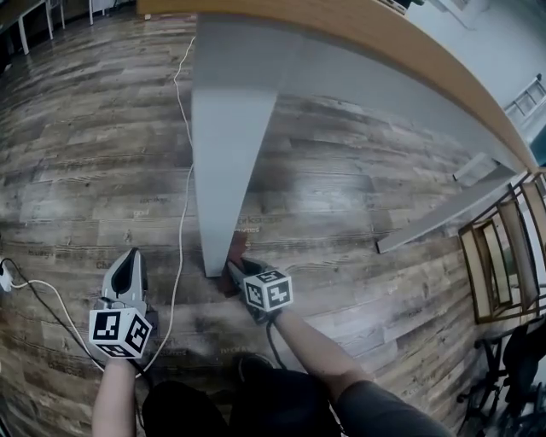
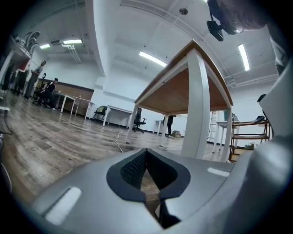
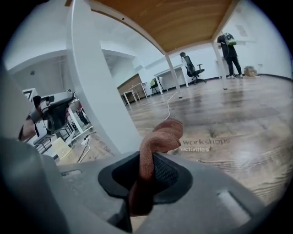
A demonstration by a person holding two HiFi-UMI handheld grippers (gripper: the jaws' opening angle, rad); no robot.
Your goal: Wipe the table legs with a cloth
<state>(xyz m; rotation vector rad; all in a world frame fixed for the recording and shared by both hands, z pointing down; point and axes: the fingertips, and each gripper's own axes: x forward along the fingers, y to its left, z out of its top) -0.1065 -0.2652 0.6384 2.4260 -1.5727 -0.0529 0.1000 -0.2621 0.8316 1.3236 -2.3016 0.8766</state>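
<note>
The white table leg (image 1: pixel 223 171) runs from the wooden tabletop (image 1: pixel 358 26) down to the floor. My right gripper (image 1: pixel 236 271) is at the leg's foot, shut on a reddish-brown cloth (image 1: pixel 229 279) that lies close against the leg's base. In the right gripper view the cloth (image 3: pixel 158 137) curls up out of the right gripper (image 3: pixel 146 157), with the leg (image 3: pixel 98 91) just to its left. My left gripper (image 1: pixel 130 266) hovers low over the floor, left of the leg, shut and holding nothing. In the left gripper view its tips (image 2: pixel 145 153) meet and the leg (image 2: pixel 199 105) stands ahead to the right.
A white cable (image 1: pixel 181 213) trails along the floor just left of the leg, and another cable (image 1: pixel 34 290) lies at the far left. A wooden rack (image 1: pixel 503 256) stands at the right beyond a second white table leg (image 1: pixel 444 218). Wood-plank floor surrounds the leg.
</note>
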